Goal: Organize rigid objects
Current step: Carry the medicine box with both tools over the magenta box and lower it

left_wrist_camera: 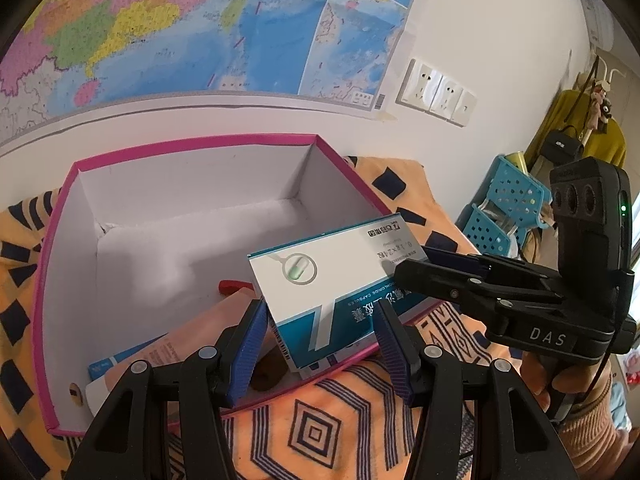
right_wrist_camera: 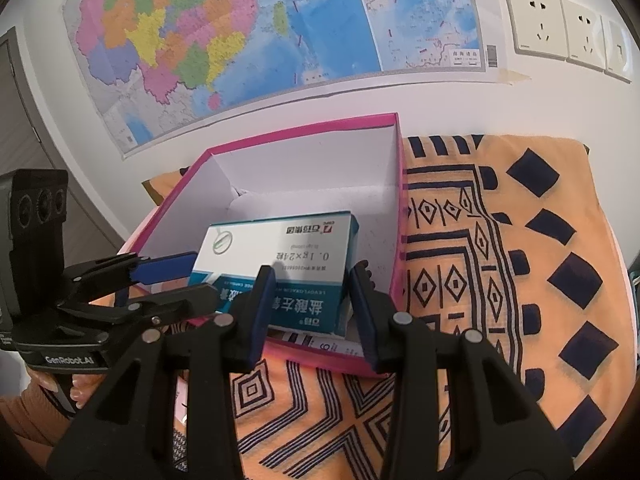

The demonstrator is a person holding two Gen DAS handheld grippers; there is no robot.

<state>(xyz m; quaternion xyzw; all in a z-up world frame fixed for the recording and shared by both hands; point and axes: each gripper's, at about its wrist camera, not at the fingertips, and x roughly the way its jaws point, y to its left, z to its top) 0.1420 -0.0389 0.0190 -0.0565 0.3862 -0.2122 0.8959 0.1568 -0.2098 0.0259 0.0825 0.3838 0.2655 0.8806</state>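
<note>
Claws come first: my left claw (left_wrist_camera: pixel 320 328) and my right claw (right_wrist_camera: pixel 312 304) each pinch one end of the pill box (left_wrist_camera: pixel 332 276), with blue pads on both of its sides. It hangs tilted over the near part of the pink carton (left_wrist_camera: pixel 192 146), above some flat packs lying inside. The carton sits on an orange cloth (right_wrist_camera: pixel 500 280), and behind it a map (right_wrist_camera: pixel 240 20) is on the wall.

One pink-rimmed cardboard box (left_wrist_camera: pixel 192 148) is counted, one white-and-teal medicine carton (left_wrist_camera: pixel 320 280), two grippers, left (left_wrist_camera: pixel 320 344) and right (right_wrist_camera: pixel 310 312), one patterned orange cloth (right_wrist_camera: pixel 500 280), one wall map (right_wrist_camera: pixel 240 40), three wall sockets (right_wrist_camera: pixel 536 24).
</note>
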